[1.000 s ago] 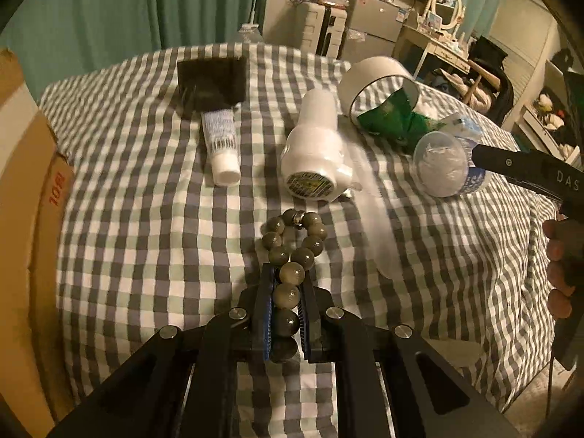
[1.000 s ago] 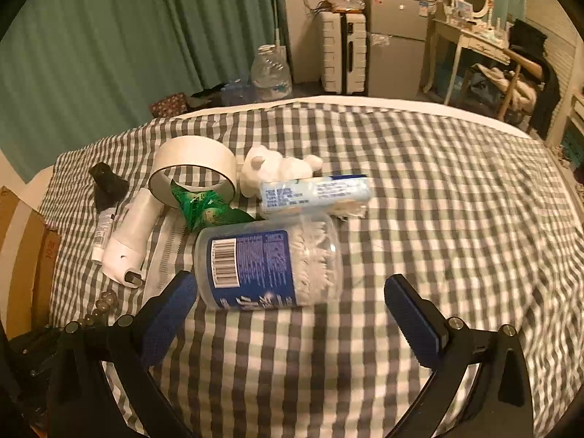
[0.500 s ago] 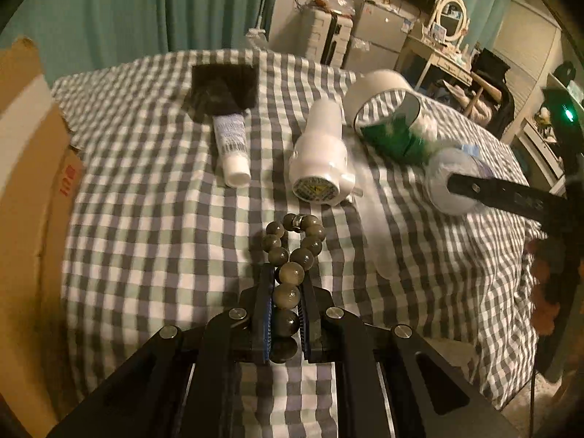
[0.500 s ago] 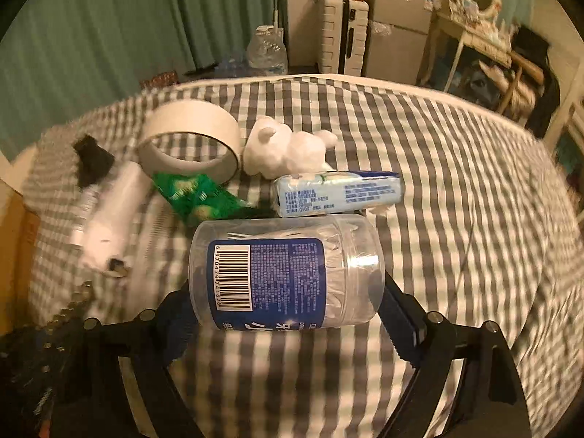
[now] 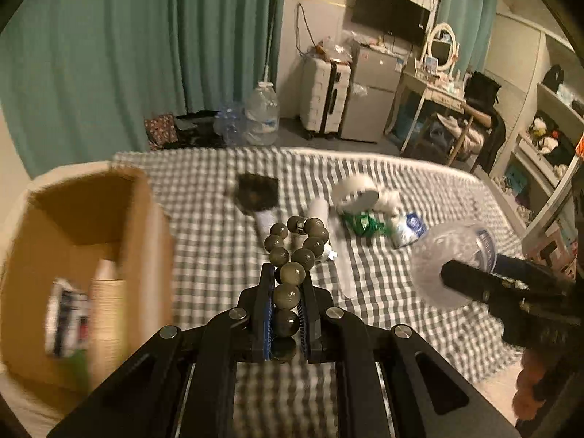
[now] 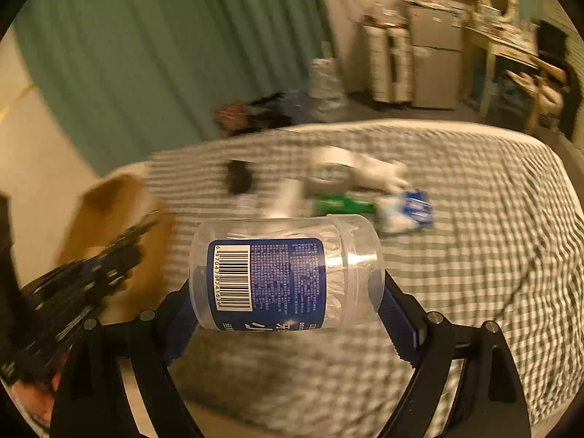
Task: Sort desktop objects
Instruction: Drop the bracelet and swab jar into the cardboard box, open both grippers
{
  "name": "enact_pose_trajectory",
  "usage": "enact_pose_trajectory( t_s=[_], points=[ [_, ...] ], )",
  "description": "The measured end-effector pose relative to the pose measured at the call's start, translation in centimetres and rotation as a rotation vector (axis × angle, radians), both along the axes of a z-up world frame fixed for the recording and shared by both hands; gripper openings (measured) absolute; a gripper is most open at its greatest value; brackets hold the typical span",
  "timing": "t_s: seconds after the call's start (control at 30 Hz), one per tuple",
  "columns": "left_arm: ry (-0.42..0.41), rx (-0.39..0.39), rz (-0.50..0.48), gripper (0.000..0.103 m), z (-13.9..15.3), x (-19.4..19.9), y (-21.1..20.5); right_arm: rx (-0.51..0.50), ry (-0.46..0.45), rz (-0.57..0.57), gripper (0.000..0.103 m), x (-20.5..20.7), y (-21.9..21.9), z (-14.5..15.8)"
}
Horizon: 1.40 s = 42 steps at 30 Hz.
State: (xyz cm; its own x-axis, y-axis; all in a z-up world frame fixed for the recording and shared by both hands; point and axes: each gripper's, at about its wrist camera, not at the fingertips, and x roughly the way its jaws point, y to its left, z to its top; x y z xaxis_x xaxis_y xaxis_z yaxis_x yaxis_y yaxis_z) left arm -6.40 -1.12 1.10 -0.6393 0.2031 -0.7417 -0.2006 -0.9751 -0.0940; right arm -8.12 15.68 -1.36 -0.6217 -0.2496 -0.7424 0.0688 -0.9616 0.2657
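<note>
My left gripper (image 5: 287, 292) is shut on a string of dark green beads (image 5: 294, 252) and holds it in the air above the checked bed. My right gripper (image 6: 286, 306) is shut on a clear cotton-swab jar with a blue label (image 6: 284, 273), lifted off the bed; the jar also shows in the left wrist view (image 5: 452, 259). An open cardboard box (image 5: 80, 266) stands at the left, with items inside. On the bed lie a white bottle (image 5: 319, 211), a tube with a black cap (image 5: 261, 200), a tape roll (image 5: 356, 191), a green wrapper (image 5: 361, 221) and a tissue pack (image 5: 408, 228).
The checked bedspread (image 5: 401, 310) spreads to the right. A white soft toy (image 6: 379, 173) lies behind the tissue pack. On the floor beyond stand water bottles (image 5: 261, 116), a suitcase (image 5: 323, 100) and a dresser (image 5: 434, 91).
Both grippers have risen off the bed with their loads. The left one has swung toward the cardboard box with the beads; the right one closed on the jar and lifted it.
</note>
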Motion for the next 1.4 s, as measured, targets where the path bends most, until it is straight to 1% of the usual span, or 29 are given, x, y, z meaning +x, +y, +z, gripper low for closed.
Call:
enact_pose_trajectory(
  t_s=[0.07, 0.13, 0.2, 0.23, 0.3, 0.33, 0.43, 0.47, 0.57, 0.63, 0.73, 0.77, 0.83, 0.87, 0.9, 0.97, 1.1, 1.17, 1.2, 1.27, 1.3, 1.37, 1.4],
  points=[
    [0.0, -0.002, 0.018, 0.011, 2.0, 0.8, -2.9, -0.006, 0.032, 0.054, 0.087, 0.7, -3.5, 2.8],
    [0.012, -0.033, 0.072, 0.011, 3.1, 1.3, -6.2, -0.015, 0.071, 0.125, 0.087, 1.1, -7.3, 5.1],
    [0.023, -0.059, 0.144, 0.011, 3.5, 1.7, -9.6, 0.004, 0.086, 0.195, 0.087, 1.0, -11.7, 6.5],
    [0.032, -0.075, 0.17, 0.011, 3.4, 2.0, -11.7, 0.013, 0.089, 0.216, 0.087, 1.0, -13.0, 6.8],
    [0.031, -0.109, 0.22, 0.011, 2.8, 2.2, -14.4, 0.027, 0.088, 0.266, 0.087, 0.4, -16.6, 6.7],
    [0.023, -0.129, 0.248, 0.011, 2.0, 2.3, -15.9, 0.026, 0.075, 0.29, 0.087, -0.1, -18.2, 6.3],
    [-0.011, -0.119, 0.307, 0.011, -0.5, 2.3, -18.9, 0.02, 0.025, 0.335, 0.087, -1.9, -22.0, 4.4],
    [-0.018, -0.114, 0.317, 0.011, -1.3, 2.3, -19.4, 0.021, 0.009, 0.342, 0.087, -2.4, -22.8, 3.8],
    [-0.053, -0.112, 0.307, 0.011, -3.3, 1.8, -20.1, 0.021, -0.033, 0.357, 0.087, -4.9, -24.8, 2.6],
    [-0.062, -0.117, 0.299, 0.012, -4.2, 1.6, -20.1, 0.017, -0.042, 0.338, 0.088, -6.3, -25.6, 2.2],
    [-0.06, -0.115, 0.295, 0.016, -4.5, 1.9, -19.8, -0.04, -0.054, 0.296, 0.088, -7.8, -25.9, 2.2],
    [-0.066, -0.12, 0.294, 0.022, -4.6, 1.9, -19.9, -0.072, -0.054, 0.283, 0.088, -8.2, -25.7, 2.3],
    [-0.07, -0.132, 0.304, 0.057, -4.7, 2.0, -19.8, -0.106, -0.055, 0.252, 0.095, -8.8, -25.3, 2.7],
    [-0.063, -0.145, 0.323, 0.09, -4.6, 2.2, -19.5, -0.112, -0.059, 0.238, 0.097, -8.9, -25.0, 3.0],
    [-0.037, -0.16, 0.346, 0.098, -4.4, 2.5, -19.4, -0.113, -0.06, 0.235, 0.097, -9.0, -24.7, 3.4],
    [0.015, -0.163, 0.349, 0.098, -3.5, 3.3, -18.8, -0.127, -0.036, 0.232, 0.097, -8.7, -24.0, 4.5],
    [0.018, -0.158, 0.343, 0.098, -2.2, 4.3, -17.6, -0.099, 0.017, 0.225, 0.097, -6.7, -21.6, 6.6],
    [0.033, -0.147, 0.321, 0.098, -1.5, 5.2, -16.7, -0.051, 0.05, 0.221, 0.097, -5.2, -20.1, 7.5],
    [0.039, -0.149, 0.312, 0.098, -1.2, 5.6, -16.1, 0.002, 0.079, 0.202, 0.097, -4.0, -18.7, 8.0],
    [0.054, -0.156, 0.296, 0.098, -0.3, 6.3, -14.6, 0.057, 0.109, 0.163, 0.097, -2.3, -16.1, 8.4],
    [0.057, -0.158, 0.29, 0.098, 0.2, 6.6, -13.6, 0.067, 0.111, 0.151, 0.097, -1.7, -15.1, 8.5],
    [0.057, -0.148, 0.291, 0.1, 1.0, 7.0, -11.9, 0.077, 0.126, 0.116, 0.097, 0.4, -11.6, 8.6],
    [0.057, -0.133, 0.287, 0.102, 1.5, 7.3, -10.8, 0.093, 0.133, 0.103, 0.097, 1.3, -10.4, 8.6]
  ],
)
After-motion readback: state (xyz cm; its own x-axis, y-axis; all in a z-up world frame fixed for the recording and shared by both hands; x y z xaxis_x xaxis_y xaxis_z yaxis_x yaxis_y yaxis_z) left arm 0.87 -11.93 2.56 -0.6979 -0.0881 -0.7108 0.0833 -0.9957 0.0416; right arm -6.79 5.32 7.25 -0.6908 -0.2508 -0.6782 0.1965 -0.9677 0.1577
